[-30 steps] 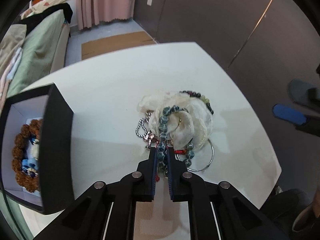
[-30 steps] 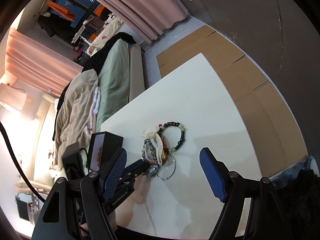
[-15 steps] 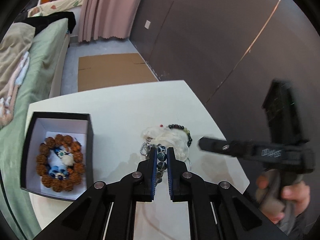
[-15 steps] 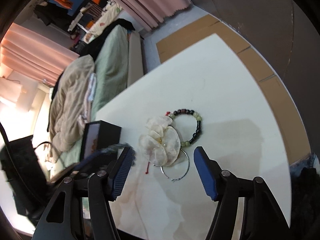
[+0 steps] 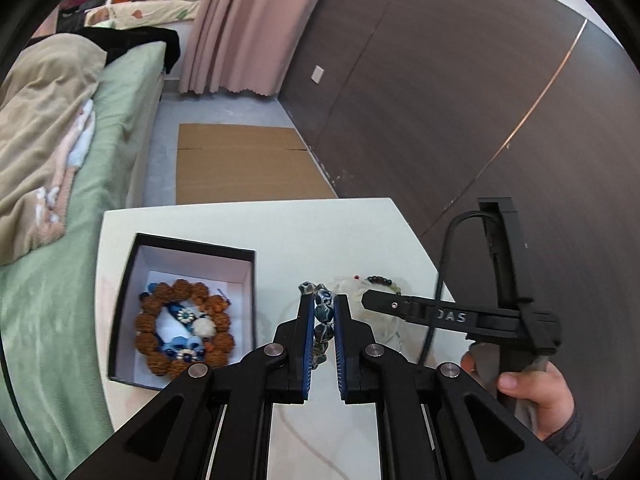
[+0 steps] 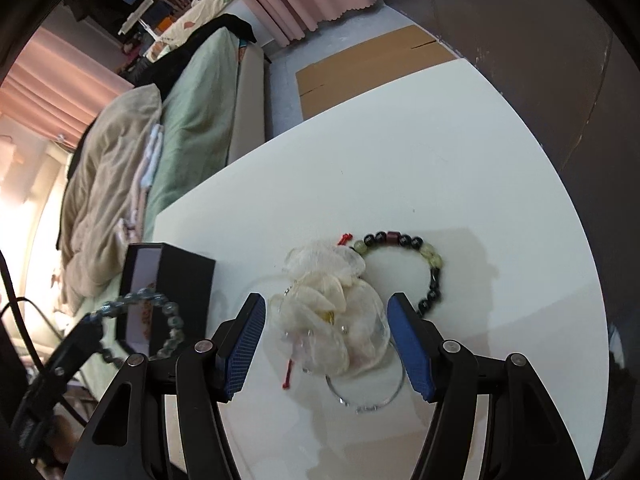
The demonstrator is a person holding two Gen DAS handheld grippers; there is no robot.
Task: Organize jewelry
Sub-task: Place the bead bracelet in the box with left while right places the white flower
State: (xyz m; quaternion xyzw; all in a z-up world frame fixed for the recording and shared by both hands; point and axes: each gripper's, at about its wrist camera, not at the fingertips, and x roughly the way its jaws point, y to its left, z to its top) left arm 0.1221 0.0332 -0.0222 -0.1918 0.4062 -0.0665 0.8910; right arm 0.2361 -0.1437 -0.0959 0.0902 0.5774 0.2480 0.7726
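My left gripper (image 5: 322, 304) is shut on a blue-grey bead bracelet (image 5: 323, 322), held above the white table (image 5: 280, 232); the bracelet also shows hanging in the right wrist view (image 6: 168, 320). A black jewelry box (image 5: 128, 264) at left holds a brown bead bracelet (image 5: 182, 328) and blue-white pieces. My right gripper (image 6: 326, 332) is open over a white shell piece (image 6: 328, 312), with a silver ring (image 6: 368, 400) and a dark and green bead bracelet (image 6: 420, 256) beside it.
A bed with green sheet (image 5: 80, 160) and beige blanket lies left of the table. Cardboard (image 5: 240, 168) lies on the floor beyond. A dark wall (image 5: 440, 100) stands at right. The right gripper's body (image 5: 460, 316) and hand show right of the left gripper.
My left gripper has lifted the blue-grey bracelet off the pile and moved up and back toward the box. My right gripper has come down closer over the shell piece.
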